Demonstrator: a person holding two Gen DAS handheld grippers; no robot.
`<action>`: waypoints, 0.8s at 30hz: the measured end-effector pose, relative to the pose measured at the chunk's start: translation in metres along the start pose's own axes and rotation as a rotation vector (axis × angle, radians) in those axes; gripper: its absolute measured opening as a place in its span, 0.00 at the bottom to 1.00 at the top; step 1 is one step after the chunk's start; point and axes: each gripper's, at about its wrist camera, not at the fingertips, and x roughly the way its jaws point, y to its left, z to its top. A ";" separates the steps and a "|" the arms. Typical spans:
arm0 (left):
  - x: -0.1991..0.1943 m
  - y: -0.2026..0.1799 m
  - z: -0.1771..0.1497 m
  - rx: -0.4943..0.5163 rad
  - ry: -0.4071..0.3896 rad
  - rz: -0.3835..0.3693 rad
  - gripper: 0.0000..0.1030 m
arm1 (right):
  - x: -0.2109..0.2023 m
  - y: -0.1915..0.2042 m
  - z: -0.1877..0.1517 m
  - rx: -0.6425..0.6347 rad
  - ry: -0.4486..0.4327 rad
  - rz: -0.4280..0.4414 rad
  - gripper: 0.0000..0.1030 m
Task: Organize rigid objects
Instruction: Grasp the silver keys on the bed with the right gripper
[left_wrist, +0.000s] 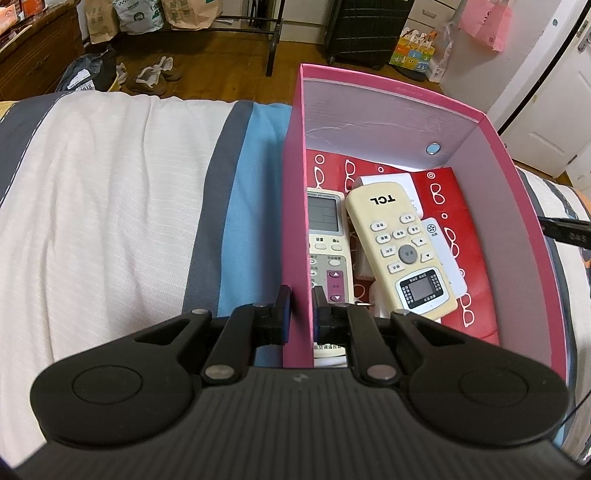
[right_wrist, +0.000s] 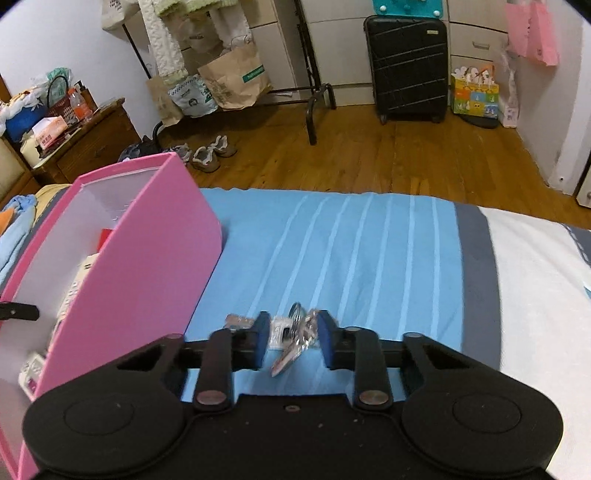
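Keys (right_wrist: 295, 332) on a metal ring lie on the blue striped part of the bed (right_wrist: 369, 251), just beside the pink box (right_wrist: 147, 258). The bunch is blurred, so its parts cannot be told apart well. It sits between the two blue pads of the right hand-held gripper (right_wrist: 293, 339). The jaws are only partly open, with one pad on each side of the bunch. Whether the pads already press on the keys cannot be told. The gripper is pointed down at the bed so that the flat bunch can be pinched from both sides and lifted.

Inside the pink box, things are already laid. A cream remote with TCL on it (left_wrist: 400, 251) lies on top, tilted, with a grey-buttoned remote (left_wrist: 327, 240) next to it by the left wall. A small white remote (left_wrist: 441, 254) peeks out from under the cream one. A red card with little glasses drawn on it (left_wrist: 461, 206) covers the bottom. The box seems to be the place where all the hard things are being gathered, so the keys are probably meant to go there too.

The left hand-held gripper (left_wrist: 301, 306) is nearly shut, and the near left wall of the box is pinched between its pads. The box is likely held this way so it cannot slide or tip on the soft bed.

Past the bed, a wooden floor (right_wrist: 406, 155), shoes (right_wrist: 210, 153) and a black suitcase (right_wrist: 406, 66) can be seen.
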 end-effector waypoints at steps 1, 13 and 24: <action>0.000 0.000 0.000 0.001 0.001 0.001 0.10 | 0.005 0.001 0.002 -0.011 0.010 -0.007 0.27; 0.002 -0.001 0.001 -0.002 0.003 0.005 0.10 | -0.014 0.011 0.020 -0.099 -0.061 -0.015 0.04; 0.003 0.001 0.001 -0.026 0.009 0.005 0.09 | -0.069 0.036 0.013 -0.110 -0.174 0.027 0.04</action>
